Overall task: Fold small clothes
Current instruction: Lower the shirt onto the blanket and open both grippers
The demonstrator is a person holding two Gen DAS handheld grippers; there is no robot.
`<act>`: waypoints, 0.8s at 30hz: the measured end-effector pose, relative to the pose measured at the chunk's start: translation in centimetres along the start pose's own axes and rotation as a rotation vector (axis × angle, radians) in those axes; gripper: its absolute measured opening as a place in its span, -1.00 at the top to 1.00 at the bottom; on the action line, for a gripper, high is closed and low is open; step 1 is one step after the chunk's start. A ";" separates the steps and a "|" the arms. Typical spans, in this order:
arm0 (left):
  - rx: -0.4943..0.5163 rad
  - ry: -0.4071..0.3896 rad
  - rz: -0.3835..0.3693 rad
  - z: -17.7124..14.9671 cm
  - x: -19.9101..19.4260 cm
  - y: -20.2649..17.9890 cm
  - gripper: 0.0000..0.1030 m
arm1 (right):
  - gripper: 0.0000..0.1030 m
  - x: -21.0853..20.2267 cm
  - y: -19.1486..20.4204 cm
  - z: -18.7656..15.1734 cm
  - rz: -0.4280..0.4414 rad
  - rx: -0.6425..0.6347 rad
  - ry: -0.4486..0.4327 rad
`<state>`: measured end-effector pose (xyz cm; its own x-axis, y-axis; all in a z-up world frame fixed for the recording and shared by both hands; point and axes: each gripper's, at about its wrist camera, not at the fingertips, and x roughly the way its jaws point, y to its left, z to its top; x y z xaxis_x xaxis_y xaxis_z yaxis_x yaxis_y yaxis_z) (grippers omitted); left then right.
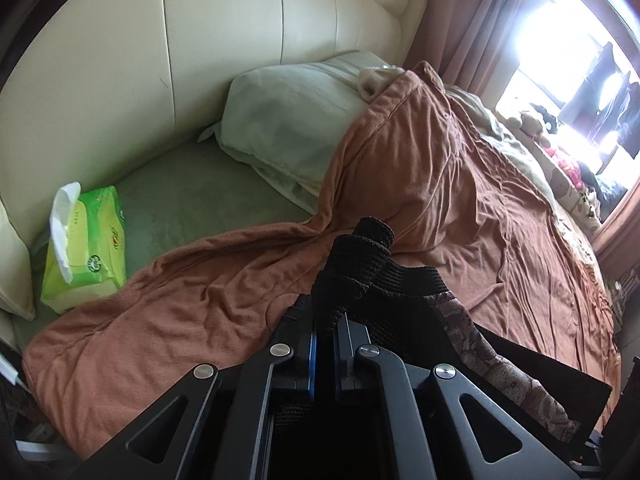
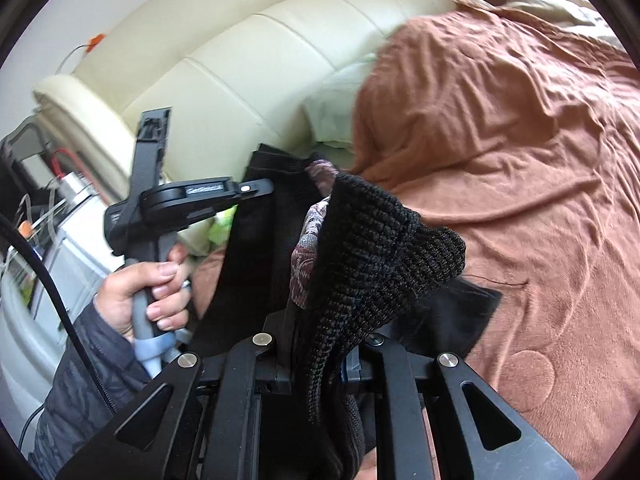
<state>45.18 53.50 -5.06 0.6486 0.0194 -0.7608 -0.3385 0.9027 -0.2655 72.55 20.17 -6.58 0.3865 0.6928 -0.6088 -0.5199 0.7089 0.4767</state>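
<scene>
A small black knit garment (image 1: 372, 264) with a brown patterned lining (image 1: 500, 364) hangs above the bed. In the left wrist view my left gripper (image 1: 326, 332) is shut on its ribbed edge, the blue pads (image 1: 312, 356) pressed on the cloth. In the right wrist view the same black garment (image 2: 380, 248) drapes over my right gripper (image 2: 320, 344), which is shut on its knit edge. The left gripper (image 2: 258, 189) shows there too, held in a person's hand (image 2: 148, 284) and clamping the far edge, so the cloth spans both grippers.
A rumpled brown blanket (image 1: 480, 208) covers the bed below. A pale pillow (image 1: 288, 120) and a green tissue pack (image 1: 88, 240) lie near the cream headboard (image 1: 180, 40). Soft toys (image 1: 532, 120) line the bright window side. A cluttered bedside unit (image 2: 52, 216) stands beyond the bed.
</scene>
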 end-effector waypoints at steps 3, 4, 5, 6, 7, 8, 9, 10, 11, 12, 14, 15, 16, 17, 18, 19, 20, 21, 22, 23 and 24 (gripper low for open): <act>0.000 0.053 0.056 -0.3 2.9 0.0 0.87 | 0.69 2.3 -2.4 0.0 -0.080 0.031 0.043; -0.002 0.069 0.071 -0.4 3.7 0.2 0.84 | 0.66 3.1 -3.5 -0.2 -0.125 0.043 0.069; -0.003 0.080 0.085 -0.6 4.1 0.4 0.72 | 0.54 3.7 -4.4 -0.3 -0.163 0.056 0.097; -0.006 0.080 0.101 -0.8 4.3 0.6 0.62 | 0.41 4.3 -5.4 -0.6 -0.199 0.070 0.129; -0.007 0.073 0.117 -0.9 4.2 0.7 0.56 | 0.39 4.4 -6.2 -0.7 -0.220 0.080 0.138; -0.008 0.061 0.129 -1.0 3.9 0.9 0.46 | 0.33 4.4 -6.9 -0.7 -0.232 0.091 0.136; -0.010 0.052 0.132 -1.1 3.6 1.1 0.37 | 0.29 4.1 -7.5 -0.9 -0.240 0.103 0.127; -0.007 0.046 0.131 -1.1 3.3 1.2 0.36 | 0.29 3.7 -7.8 -0.9 -0.259 0.107 0.115; 0.001 0.041 0.137 -1.1 2.9 1.2 0.36 | 0.29 3.5 -8.0 -0.7 -0.281 0.104 0.106; 0.008 0.034 0.147 -1.3 2.4 1.2 0.36 | 0.29 3.0 -8.2 -0.6 -0.293 0.101 0.097; 0.015 0.025 0.142 -1.7 1.6 1.3 0.36 | 0.29 2.2 -8.2 -0.5 -0.279 0.112 0.073; 0.012 0.022 0.134 -2.0 1.0 1.4 0.36 | 0.29 1.8 -8.2 -0.5 -0.258 0.118 0.058; 0.011 0.020 0.129 -2.3 0.8 1.4 0.36 | 0.29 1.4 -7.9 -0.6 -0.235 0.115 0.046; 0.013 0.020 0.129 -2.6 0.4 1.2 0.36 | 0.29 1.1 -7.4 -0.6 -0.225 0.104 0.037; 0.018 0.018 0.131 -2.9 0.1 1.0 0.36 | 0.29 0.8 -6.9 -0.6 -0.220 0.089 0.029; 0.023 0.017 0.130 -3.3 -0.3 0.9 0.36 | 0.29 0.7 -6.0 -0.7 -0.207 0.069 0.024; 0.027 0.019 0.128 -3.8 -0.8 0.8 0.34 | 0.29 0.5 -5.6 -0.8 -0.197 0.058 0.025; 0.035 0.021 0.132 -4.2 -1.1 0.6 0.30 | 0.29 0.5 -5.3 -0.8 -0.189 0.049 0.030; 0.051 0.018 0.143 -4.8 -1.6 0.4 0.27 | 0.29 0.6 -4.7 -0.9 -0.184 0.042 0.038; 0.060 0.015 0.151 -5.3 -2.0 0.3 0.20 | 0.29 0.5 -4.4 -1.1 -0.180 0.039 0.042; 0.058 0.013 0.152 -5.8 -2.3 0.2 0.16 | 0.29 0.3 -3.9 -1.2 -0.182 0.033 0.045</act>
<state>39.61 51.16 -6.77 0.5838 0.1523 -0.7975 -0.3918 0.9132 -0.1124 73.80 17.46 -9.43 0.4366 0.5466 -0.7145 -0.4187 0.8265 0.3764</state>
